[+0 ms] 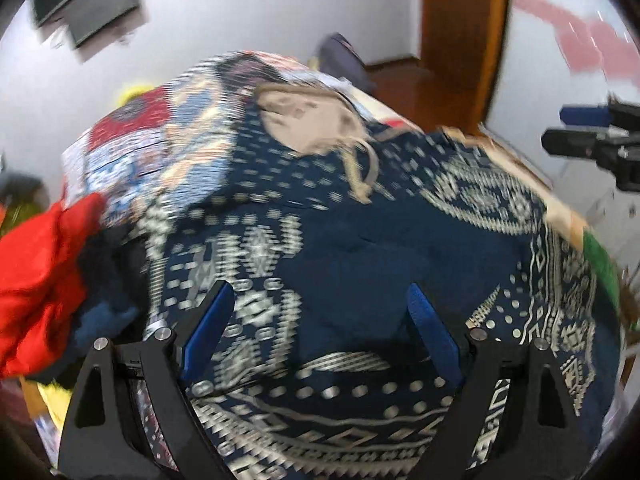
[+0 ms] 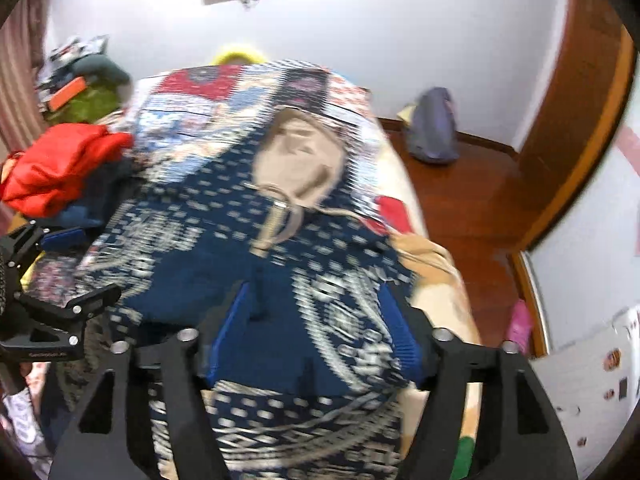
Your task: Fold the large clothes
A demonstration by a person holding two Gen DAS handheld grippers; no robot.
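A navy hooded garment (image 1: 360,240) with a pale woven pattern lies spread on the bed, its tan-lined hood (image 1: 308,120) and drawstrings at the far end. My left gripper (image 1: 320,312) hangs open just above the garment's near left part, with nothing between its blue pads. In the right wrist view the same garment (image 2: 224,264) and hood (image 2: 296,160) show. My right gripper (image 2: 320,320) stands open over the near right part, with a ridge of navy cloth lying between its pads. Each gripper shows at the edge of the other's view: right gripper (image 1: 568,128), left gripper (image 2: 76,268). Both views are blurred.
The bed has a many-coloured patterned cover (image 2: 192,112). A red garment (image 1: 36,280) and dark clothes are heaped at the bed's left. Right of the bed are a wooden floor (image 2: 472,200), a purple bag (image 2: 434,128) by the wall and a wooden door frame (image 1: 460,40).
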